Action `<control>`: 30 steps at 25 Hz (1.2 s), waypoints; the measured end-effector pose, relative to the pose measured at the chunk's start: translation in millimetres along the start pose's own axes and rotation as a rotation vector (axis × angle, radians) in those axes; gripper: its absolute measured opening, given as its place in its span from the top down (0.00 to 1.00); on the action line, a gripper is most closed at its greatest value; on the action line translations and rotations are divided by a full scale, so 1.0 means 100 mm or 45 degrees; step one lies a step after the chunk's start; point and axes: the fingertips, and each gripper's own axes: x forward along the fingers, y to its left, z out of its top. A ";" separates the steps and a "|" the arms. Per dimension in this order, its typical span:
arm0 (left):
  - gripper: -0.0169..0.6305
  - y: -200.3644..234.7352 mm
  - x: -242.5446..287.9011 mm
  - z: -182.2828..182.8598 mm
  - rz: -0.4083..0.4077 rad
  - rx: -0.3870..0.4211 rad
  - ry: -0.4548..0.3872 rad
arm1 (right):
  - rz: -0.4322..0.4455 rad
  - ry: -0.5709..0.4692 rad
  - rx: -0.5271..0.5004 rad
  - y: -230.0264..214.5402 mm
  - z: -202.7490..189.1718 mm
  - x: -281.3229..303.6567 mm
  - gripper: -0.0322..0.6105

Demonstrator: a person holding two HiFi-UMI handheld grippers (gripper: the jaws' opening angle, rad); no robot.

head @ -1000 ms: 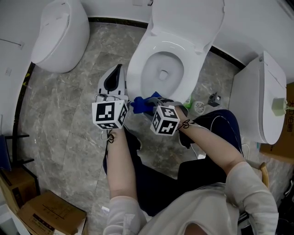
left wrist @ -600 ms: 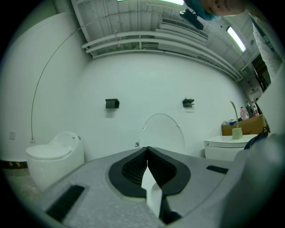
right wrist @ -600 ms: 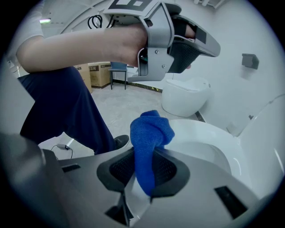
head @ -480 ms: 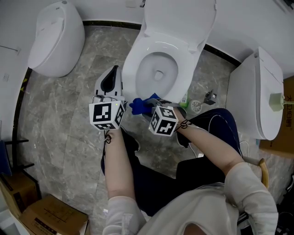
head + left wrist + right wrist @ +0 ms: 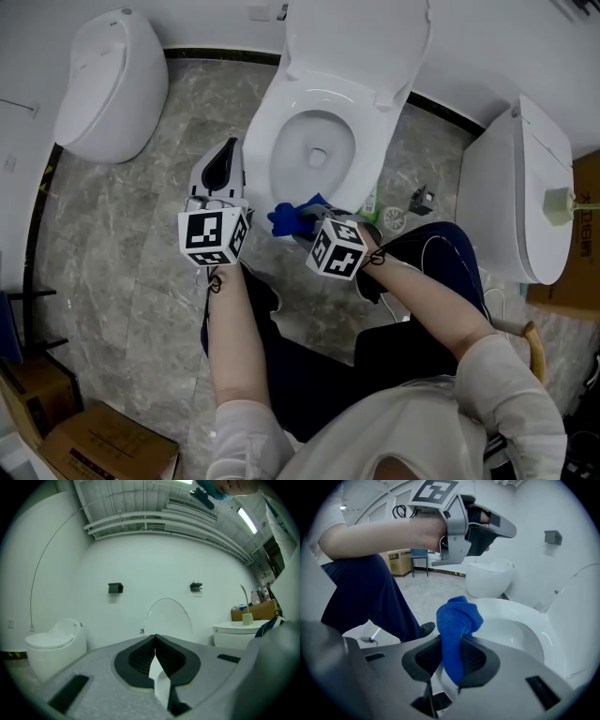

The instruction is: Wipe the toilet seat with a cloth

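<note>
A white toilet with its lid raised stands ahead; its seat point(image 5: 265, 142) rings the bowl. My right gripper point(image 5: 298, 225) is shut on a bunched blue cloth point(image 5: 293, 215) at the seat's near front edge. In the right gripper view the blue cloth point(image 5: 456, 626) sticks up from between the jaws beside the seat point(image 5: 513, 613). My left gripper point(image 5: 218, 169) hovers just left of the bowl, jaws pressed together with nothing in them. In the left gripper view that gripper point(image 5: 155, 645) points at the wall, with the raised lid point(image 5: 169, 619) behind it.
Another white toilet point(image 5: 105, 80) stands at the far left and a third one point(image 5: 525, 187) at the right. Small items, a green bottle point(image 5: 371, 200) among them, lie on the marble floor by the bowl's right side. Cardboard boxes point(image 5: 89, 452) sit at the lower left.
The view has shifted slightly, so the toilet sits a little further left and up. Both grippers keep their places by the bowl's front; the cloth stays gripped.
</note>
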 end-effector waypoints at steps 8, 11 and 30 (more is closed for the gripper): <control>0.96 -0.02 -0.01 -0.04 -0.008 0.003 0.017 | -0.025 0.001 0.032 -0.03 -0.12 -0.10 0.81; 0.96 -0.05 0.02 -0.06 -0.019 0.010 0.026 | -0.032 0.003 0.041 -0.04 -0.15 -0.13 0.81; 0.96 -0.16 0.11 -0.09 -0.045 0.023 0.041 | -0.021 0.012 0.137 -0.12 -0.37 -0.28 0.81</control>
